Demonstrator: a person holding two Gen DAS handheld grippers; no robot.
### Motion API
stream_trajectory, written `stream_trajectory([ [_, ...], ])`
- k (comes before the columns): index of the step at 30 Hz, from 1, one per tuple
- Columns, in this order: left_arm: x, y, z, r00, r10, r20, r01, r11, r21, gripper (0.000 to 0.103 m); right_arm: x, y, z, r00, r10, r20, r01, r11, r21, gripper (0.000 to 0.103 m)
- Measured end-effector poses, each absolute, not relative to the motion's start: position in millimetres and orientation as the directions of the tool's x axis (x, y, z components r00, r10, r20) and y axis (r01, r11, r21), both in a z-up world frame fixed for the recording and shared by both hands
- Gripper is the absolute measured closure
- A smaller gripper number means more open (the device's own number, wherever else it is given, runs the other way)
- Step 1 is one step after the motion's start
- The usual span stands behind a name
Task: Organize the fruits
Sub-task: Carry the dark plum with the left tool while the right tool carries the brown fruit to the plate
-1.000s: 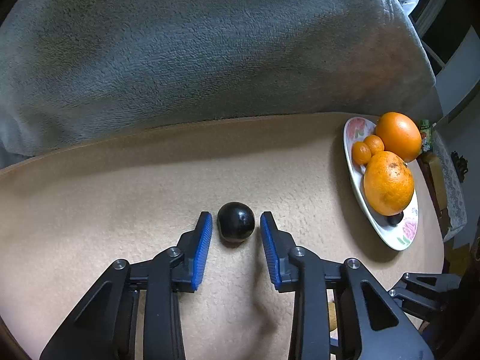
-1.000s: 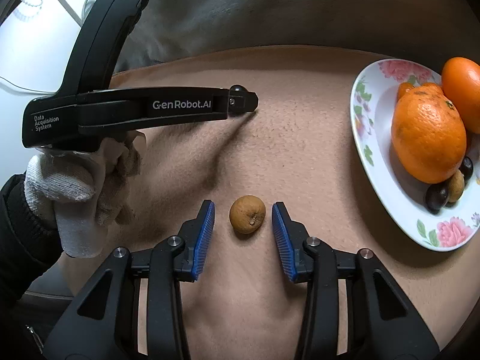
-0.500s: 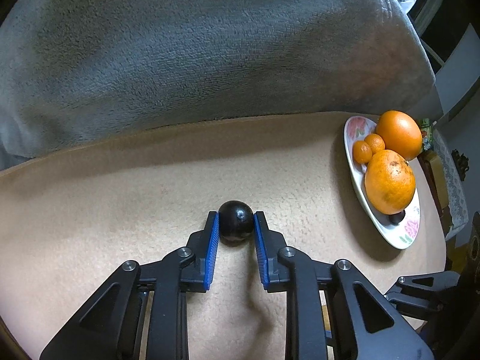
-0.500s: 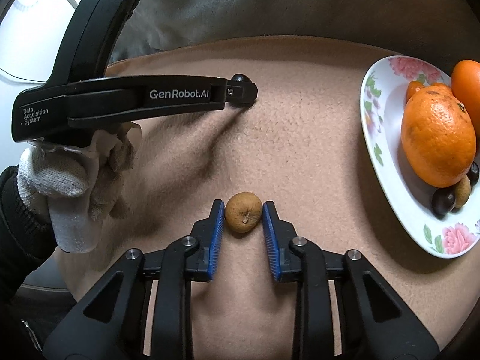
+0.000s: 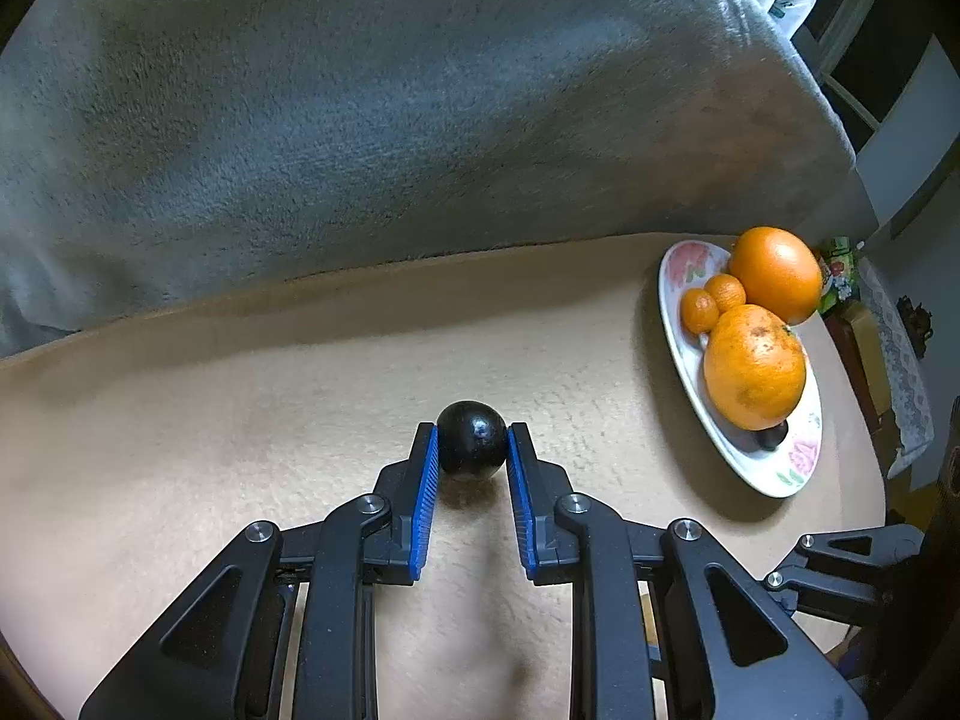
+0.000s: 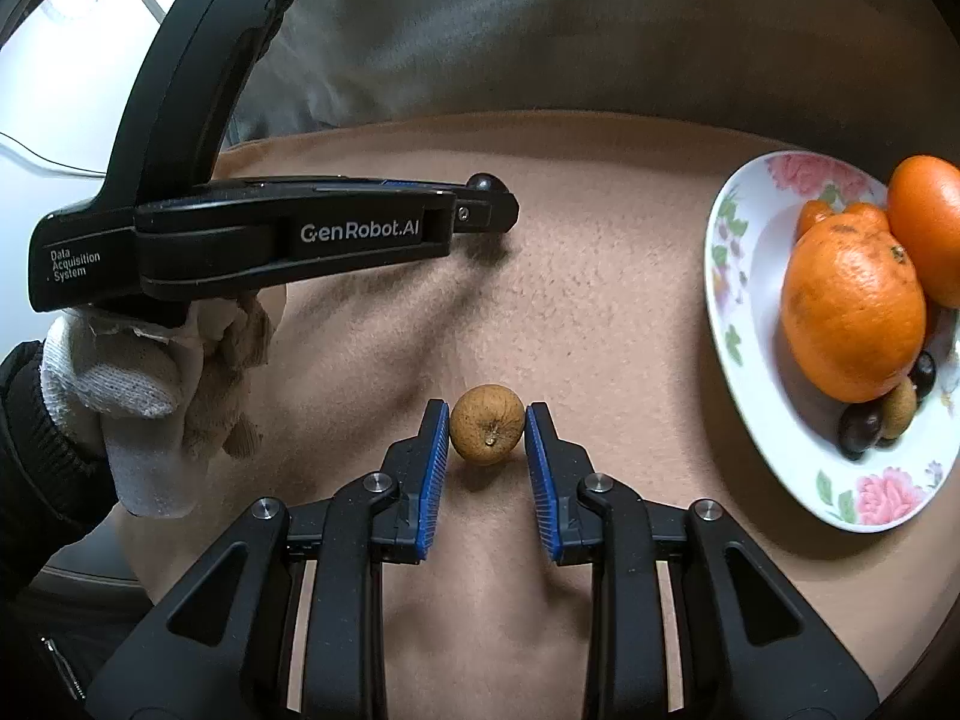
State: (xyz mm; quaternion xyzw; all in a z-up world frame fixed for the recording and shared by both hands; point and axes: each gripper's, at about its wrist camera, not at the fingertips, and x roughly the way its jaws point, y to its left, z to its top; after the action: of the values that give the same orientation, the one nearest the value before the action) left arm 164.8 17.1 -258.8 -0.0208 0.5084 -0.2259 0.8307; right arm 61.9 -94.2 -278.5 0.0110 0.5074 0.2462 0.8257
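Observation:
My left gripper point(image 5: 471, 441) is shut on a small black round fruit point(image 5: 471, 447), held at the tips just above the tan cloth. My right gripper point(image 6: 487, 429) is shut on a small brown fruit point(image 6: 486, 432), which casts a shadow on the cloth below. The left gripper also shows in the right wrist view point(image 6: 486, 204), far left, held by a gloved hand. A white floral plate point(image 6: 744, 324) at the right holds two large oranges point(image 6: 852, 306), small orange fruits and small dark and brown fruits. The plate point(image 5: 672, 294) also shows in the left wrist view.
A tan cloth point(image 5: 240, 408) covers the table. A grey fleece blanket point(image 5: 360, 120) rises behind the table's far edge. The table edge drops off just beyond the plate at the right, with clutter on the floor there.
Both grippers closed from open onto their fruits: the left on the black fruit, the right on the brown fruit. Both fruits now look slightly lifted off the cloth.

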Motion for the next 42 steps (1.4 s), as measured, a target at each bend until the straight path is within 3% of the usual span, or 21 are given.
stream_trajectory([
  [27,157.8,-56.3,-204.5,0.401,-0.446,-0.800,0.436,0.861,-0.262,0.082,54.5,-179.7,-236.3,0.450,0.388,-0.805,-0.314,0.912,0.264,0.076],
  [42,169.2,-96.5,-203.7,0.390,-0.445,-0.806,0.454,0.855,-0.252,0.082,60.8,-228.2,-228.8,0.451,0.367,-0.814,-0.304,0.920,0.246,0.076],
])
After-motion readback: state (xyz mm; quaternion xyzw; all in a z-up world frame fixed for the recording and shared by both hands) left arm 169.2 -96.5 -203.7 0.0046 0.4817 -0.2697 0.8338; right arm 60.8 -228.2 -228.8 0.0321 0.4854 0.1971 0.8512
